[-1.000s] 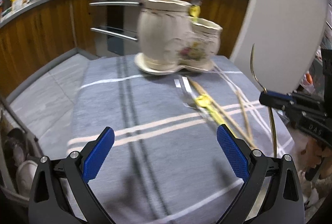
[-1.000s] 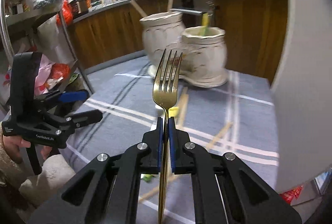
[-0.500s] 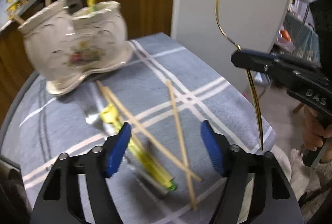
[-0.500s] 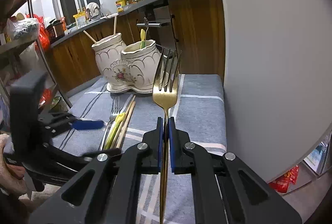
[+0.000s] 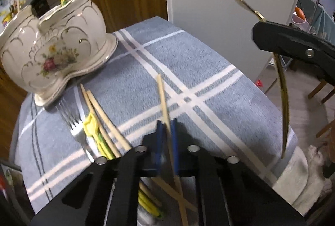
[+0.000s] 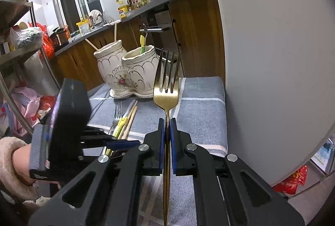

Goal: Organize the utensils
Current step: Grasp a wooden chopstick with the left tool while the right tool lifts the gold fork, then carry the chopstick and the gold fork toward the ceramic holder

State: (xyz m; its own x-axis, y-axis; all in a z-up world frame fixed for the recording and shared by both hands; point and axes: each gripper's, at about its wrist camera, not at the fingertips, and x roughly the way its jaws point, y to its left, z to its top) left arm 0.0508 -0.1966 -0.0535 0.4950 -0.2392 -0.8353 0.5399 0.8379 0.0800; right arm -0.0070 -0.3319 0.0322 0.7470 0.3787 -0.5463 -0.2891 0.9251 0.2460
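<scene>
Left gripper fingers clench a chopstick; right gripper fingers grasp the gold fork

The gold fork is running off the top edge of the left wrist view, tines unseen, and the right gripper's black finger is covering its middle. A chopstick is slipping behind the left gripper's blue pads (motion blur is smearing them). At lower centre the silver fork handle is vanishing under black arms. In the right wrist view, the left gripper's tips are hiding behind the right gripper's body.
</scene>
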